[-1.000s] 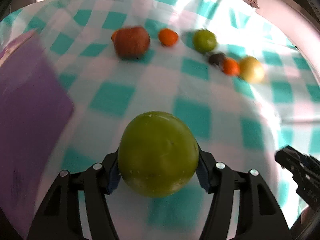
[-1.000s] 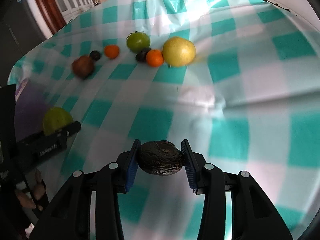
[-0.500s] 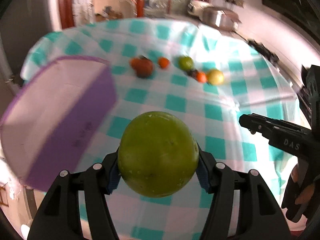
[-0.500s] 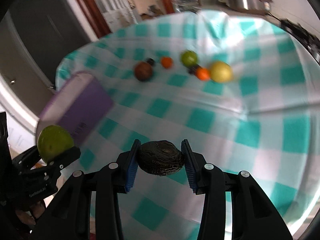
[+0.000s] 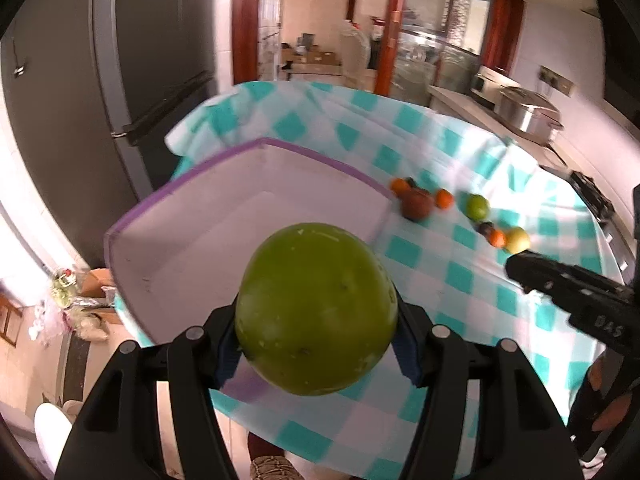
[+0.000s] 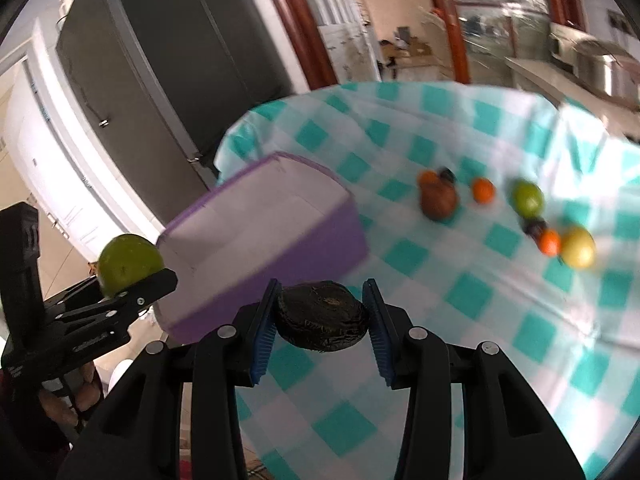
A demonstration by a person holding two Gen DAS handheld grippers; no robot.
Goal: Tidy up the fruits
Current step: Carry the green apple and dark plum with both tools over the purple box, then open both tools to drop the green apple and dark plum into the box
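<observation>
We carry a large round green fruit (image 5: 316, 314) at the lower centre of the left view, the left gripper (image 5: 316, 340) clamped on its sides with both blue pads pressed against the skin. It sits high above the open purple-rimmed box with a pale inside (image 5: 256, 216), which fills the middle left of that frame, so we judge this fruit is meant to go down into it.

In the right view, the right gripper (image 6: 320, 320) is closed on a dark, wrinkled, flattened fruit (image 6: 322, 316) at the lower centre, held crosswise so the pads bear on its narrow ends. The box (image 6: 264, 240) lies to the upper left of it, apparently empty.

On the teal-and-white checked tablecloth (image 6: 472, 300), toward the right of the frame, the remaining fruits lie in a loose row: a brown one (image 6: 438, 200), small orange ones (image 6: 483, 190), a green one (image 6: 528, 198) and a yellow one (image 6: 578, 247), all untouched.
</observation>
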